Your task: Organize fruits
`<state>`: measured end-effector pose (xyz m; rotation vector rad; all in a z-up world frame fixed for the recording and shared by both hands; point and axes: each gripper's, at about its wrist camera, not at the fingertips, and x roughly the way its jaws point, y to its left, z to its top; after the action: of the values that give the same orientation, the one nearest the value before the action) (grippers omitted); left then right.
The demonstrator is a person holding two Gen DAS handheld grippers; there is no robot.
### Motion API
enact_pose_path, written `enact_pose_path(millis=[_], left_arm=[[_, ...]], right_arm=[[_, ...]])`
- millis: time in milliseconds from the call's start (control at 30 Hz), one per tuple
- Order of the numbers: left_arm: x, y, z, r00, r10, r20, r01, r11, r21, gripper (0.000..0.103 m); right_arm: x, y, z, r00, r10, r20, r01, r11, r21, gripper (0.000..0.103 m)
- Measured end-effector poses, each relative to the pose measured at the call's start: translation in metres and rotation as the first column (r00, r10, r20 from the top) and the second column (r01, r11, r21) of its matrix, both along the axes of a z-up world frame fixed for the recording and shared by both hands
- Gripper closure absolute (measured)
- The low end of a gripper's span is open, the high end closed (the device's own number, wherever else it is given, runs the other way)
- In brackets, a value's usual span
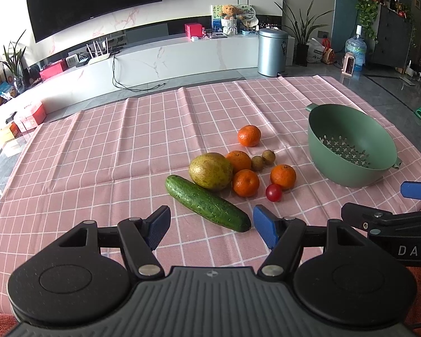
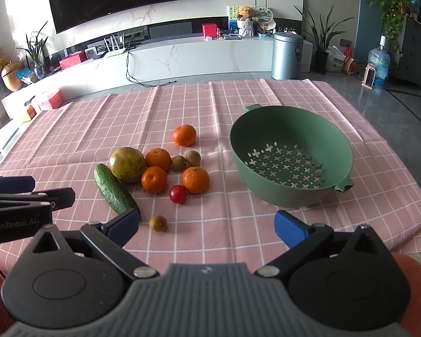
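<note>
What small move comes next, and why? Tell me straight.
Probably ease the right gripper forward and down onto the small brown fruit just ahead of it. Its jaws stand open and hold nothing, the green colander is still empty, and that fruit lies nearest, apart from the pile.

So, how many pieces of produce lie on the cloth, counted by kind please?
Oranges: 4
Longans: 3
Pear: 1
Cucumber: 1
Tomato: 1
Total: 10
</note>
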<state>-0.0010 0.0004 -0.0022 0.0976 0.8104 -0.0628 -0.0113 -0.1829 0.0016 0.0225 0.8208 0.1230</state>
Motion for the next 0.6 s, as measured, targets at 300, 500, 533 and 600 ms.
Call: enact_pose_path(millis=[300,500,533,600], left_arm=[[-0.0004,-0.0010,0.0002,1.000,0.002,-0.002,-0.002,1.000,0.002,0.024],[-0.0002,-0.0013,0.0006,1.000,0.002,-0.002,-0.002,1.000,0.000,0.024],[0.0001,-0.0011,0.0006,1.000,0.002,-0.003,-0.002,1.000,-0.001,0.024],[0.0001,-0.0012,0.0006,1.000,0.003,-0.003,-0.003,1.000,-0.001,0.024]], right_arm=[[-0.0005,0.0003,-0.0011,1.000,0.003,-0.002,-0.003,1.000,-0.002,0.004],[0.0006,0.0015,-0.0012,1.000,0.007,-0.005,-0.007,1.000,-0.005,0.004],[0.0005,0.0015,-0.0012,1.000,0.007,-0.005,-0.007,1.000,-0.005,0.004],[0.0008,0.0020,-0.0010,1.000,0.008,-0.005,-0.009,1.000,-0.007,0.004]])
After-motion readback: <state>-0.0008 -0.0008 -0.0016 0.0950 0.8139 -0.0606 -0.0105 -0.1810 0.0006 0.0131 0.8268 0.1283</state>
